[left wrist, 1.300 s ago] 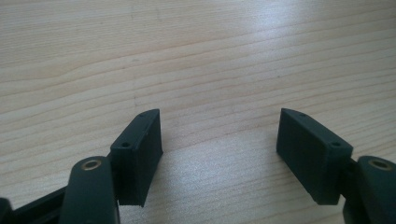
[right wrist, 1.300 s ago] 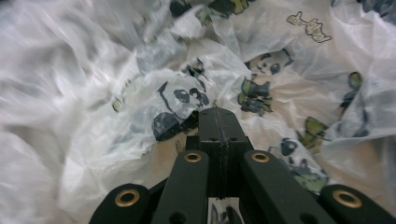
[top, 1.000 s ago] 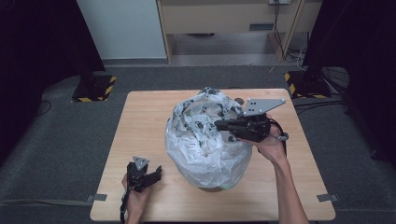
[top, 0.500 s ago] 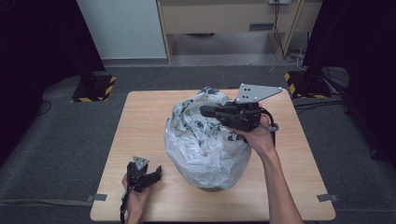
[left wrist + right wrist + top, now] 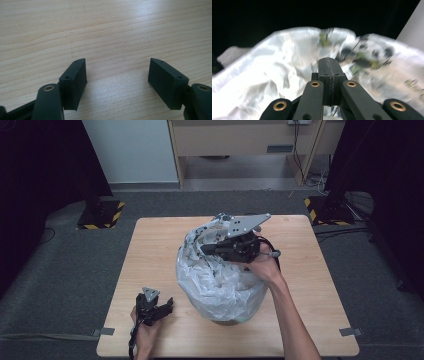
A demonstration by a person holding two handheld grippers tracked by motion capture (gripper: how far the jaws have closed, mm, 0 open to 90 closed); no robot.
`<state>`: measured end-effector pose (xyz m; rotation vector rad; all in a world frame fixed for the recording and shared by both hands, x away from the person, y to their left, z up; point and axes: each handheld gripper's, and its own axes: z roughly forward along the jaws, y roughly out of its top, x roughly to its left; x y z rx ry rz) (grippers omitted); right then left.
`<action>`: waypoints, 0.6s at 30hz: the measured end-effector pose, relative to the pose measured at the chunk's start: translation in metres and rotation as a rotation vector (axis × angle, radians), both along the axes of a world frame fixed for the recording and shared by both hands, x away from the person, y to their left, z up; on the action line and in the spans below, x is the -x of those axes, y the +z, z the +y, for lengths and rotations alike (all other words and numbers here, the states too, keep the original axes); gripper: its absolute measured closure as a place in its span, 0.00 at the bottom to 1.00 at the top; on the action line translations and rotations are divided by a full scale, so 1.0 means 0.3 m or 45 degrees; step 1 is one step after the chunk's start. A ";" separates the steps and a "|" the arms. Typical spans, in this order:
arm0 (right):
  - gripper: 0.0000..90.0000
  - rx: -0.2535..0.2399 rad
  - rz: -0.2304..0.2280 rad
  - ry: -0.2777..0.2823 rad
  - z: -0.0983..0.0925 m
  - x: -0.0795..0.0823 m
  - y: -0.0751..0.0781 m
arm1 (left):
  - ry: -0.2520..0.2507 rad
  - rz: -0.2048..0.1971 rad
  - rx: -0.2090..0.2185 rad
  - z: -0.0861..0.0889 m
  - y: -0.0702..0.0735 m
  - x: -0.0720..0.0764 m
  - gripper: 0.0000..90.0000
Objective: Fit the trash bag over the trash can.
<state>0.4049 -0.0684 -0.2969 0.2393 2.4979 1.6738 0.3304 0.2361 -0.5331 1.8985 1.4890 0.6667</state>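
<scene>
One plastic bag (image 5: 220, 280); right gripper (image 5: 205, 249) fingers closed, left gripper (image 5: 167, 305) fingers apart.

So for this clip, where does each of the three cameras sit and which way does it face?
High view: above the person's side, looking forward and down on the table; both forearms, left gripper and right gripper show.
Left gripper view: on the left gripper, facing bare tabletop; jaws apart, nothing between.
Right gripper view: on the right gripper, facing the plastic bag; jaws together, blurred.
Shared: the high view and the right gripper view both show the plastic bag.
</scene>
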 end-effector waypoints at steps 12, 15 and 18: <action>1.00 0.291 0.048 0.016 0.073 0.003 -0.030 | 0.000 0.000 0.000 0.000 0.000 0.000 0.34; 1.00 0.356 0.054 0.057 0.104 0.002 -0.032 | -0.001 0.000 -0.001 0.000 0.000 0.000 0.34; 1.00 0.418 0.062 0.064 0.124 -0.001 -0.044 | -0.001 0.000 0.000 0.000 0.000 0.000 0.34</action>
